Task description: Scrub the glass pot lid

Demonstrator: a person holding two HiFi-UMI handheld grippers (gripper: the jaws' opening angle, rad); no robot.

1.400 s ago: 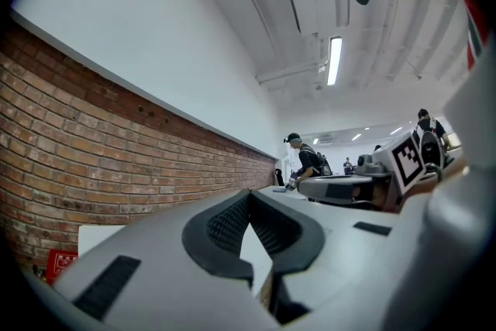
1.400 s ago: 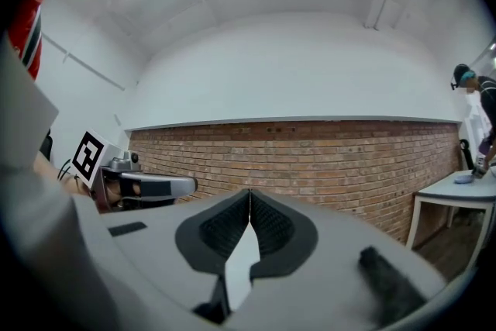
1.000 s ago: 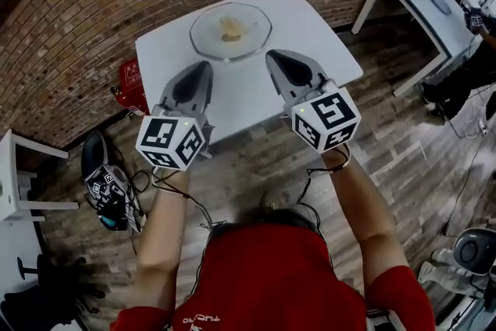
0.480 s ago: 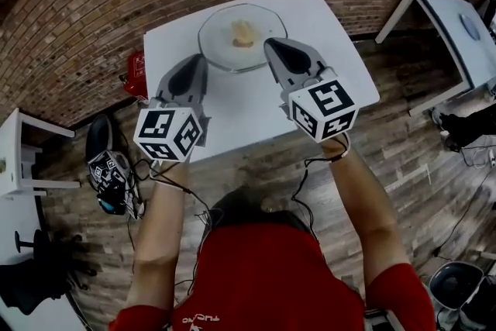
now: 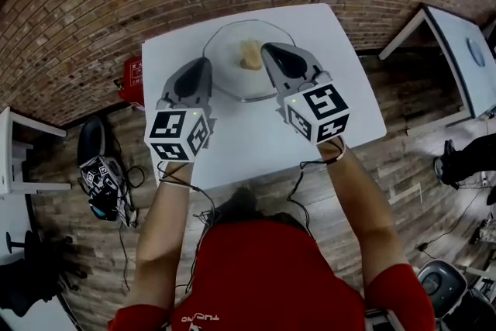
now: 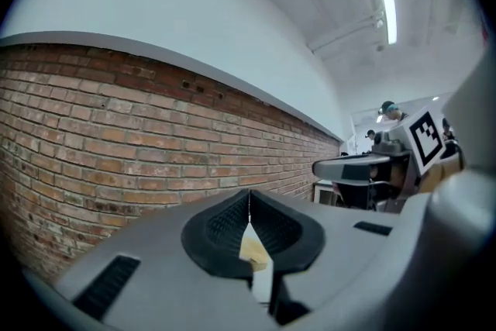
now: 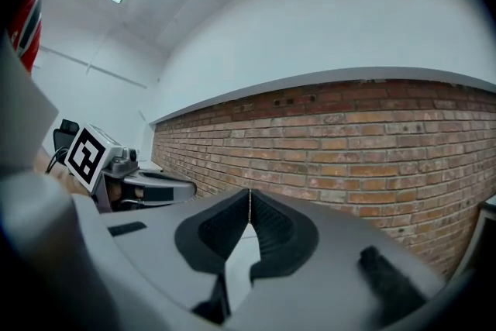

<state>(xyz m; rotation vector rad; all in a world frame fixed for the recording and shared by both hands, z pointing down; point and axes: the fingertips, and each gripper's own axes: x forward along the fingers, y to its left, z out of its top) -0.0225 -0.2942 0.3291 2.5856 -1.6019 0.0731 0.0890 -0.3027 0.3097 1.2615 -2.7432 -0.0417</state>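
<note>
Head view, looking steeply down: the glass pot lid (image 5: pixel 232 70) lies flat near the far edge of a white tabletop (image 5: pixel 248 139). A small yellowish piece (image 5: pixel 249 54), probably a sponge, sits at its centre. Both grippers are held out toward it.

The left gripper (image 5: pixel 204 60) has its fingers closed and empty, with the tips just beside the lid's left rim. The right gripper (image 5: pixel 266 48) also has closed, empty fingers. It overlaps the lid's right half, tips just beside the yellowish piece, so it seems the nearer of the two. The lid is round, with no long axis, and lies ahead of and between the two grippers.

The right gripper covers part of the rim, and no knob can be made out. Both gripper views show mostly the brick wall (image 6: pixel 93 136) past the fingers. A sliver of yellow shows in the left gripper view. Height above the lid cannot be told.
</note>
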